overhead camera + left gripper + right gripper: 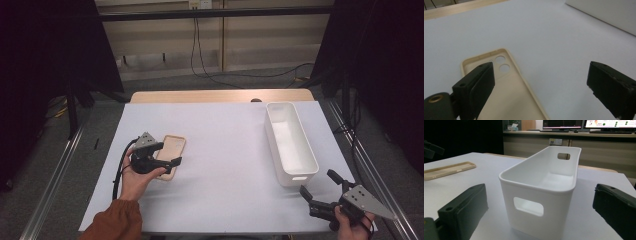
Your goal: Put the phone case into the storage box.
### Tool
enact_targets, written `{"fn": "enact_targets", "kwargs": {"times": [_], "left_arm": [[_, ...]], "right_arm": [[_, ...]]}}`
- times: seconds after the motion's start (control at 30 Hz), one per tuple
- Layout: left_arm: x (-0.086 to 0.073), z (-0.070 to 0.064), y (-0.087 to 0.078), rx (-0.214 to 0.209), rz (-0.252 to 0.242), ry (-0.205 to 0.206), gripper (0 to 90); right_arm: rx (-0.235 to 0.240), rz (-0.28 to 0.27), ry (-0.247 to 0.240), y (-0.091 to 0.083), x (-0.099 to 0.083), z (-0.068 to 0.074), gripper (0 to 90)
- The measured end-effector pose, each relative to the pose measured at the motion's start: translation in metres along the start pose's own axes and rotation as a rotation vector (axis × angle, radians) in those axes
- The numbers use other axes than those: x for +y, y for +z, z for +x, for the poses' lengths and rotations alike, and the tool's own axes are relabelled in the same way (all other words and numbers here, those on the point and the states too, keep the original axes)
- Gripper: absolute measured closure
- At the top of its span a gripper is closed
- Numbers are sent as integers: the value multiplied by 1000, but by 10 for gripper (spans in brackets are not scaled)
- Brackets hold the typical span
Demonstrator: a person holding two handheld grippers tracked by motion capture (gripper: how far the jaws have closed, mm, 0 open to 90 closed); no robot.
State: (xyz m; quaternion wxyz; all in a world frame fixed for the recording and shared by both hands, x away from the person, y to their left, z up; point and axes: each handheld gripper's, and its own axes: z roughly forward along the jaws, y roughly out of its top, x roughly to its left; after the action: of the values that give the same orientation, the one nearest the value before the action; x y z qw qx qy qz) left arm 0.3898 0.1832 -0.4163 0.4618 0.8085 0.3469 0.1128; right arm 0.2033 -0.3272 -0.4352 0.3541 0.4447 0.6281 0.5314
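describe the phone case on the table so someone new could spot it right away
On the white table, look left of the long white bin. The phone case lies flat under the left hand-held gripper. It is the only beige thing, with two round camera holes.

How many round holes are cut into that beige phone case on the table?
2. Both sit side by side at one end of the phone case, seen in the left gripper view just past the left gripper and its open jaws. The near jaw covers part of the case, so more may be hidden.
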Motion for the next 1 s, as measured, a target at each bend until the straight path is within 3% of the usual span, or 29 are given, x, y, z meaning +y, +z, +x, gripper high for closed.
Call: {"fn": "enact_targets", "kwargs": {"times": [0.27,0.33,0.43,0.57,0.77,1.0], "left_arm": [[2,14,-7,34,-52,-67,62],[2,17,-9,61,-56,-82,59],[2,24,-12,82,-99,-96,57],[2,28,-14,114,-117,-95,56],[2,32,-15,128,-129,-96,52],[4,36,-17,147,-107,-82,50]], "right_arm": [[0,0,0,0,0,0,0],[0,0,0,0,0,0,0],[-1,0,0,0,0,0,0],[-4,-1,3,1,0,0,0],[-9,0,-3,3,1,-1,0],[-13,-2,-1,5,1,-1,0]]}}
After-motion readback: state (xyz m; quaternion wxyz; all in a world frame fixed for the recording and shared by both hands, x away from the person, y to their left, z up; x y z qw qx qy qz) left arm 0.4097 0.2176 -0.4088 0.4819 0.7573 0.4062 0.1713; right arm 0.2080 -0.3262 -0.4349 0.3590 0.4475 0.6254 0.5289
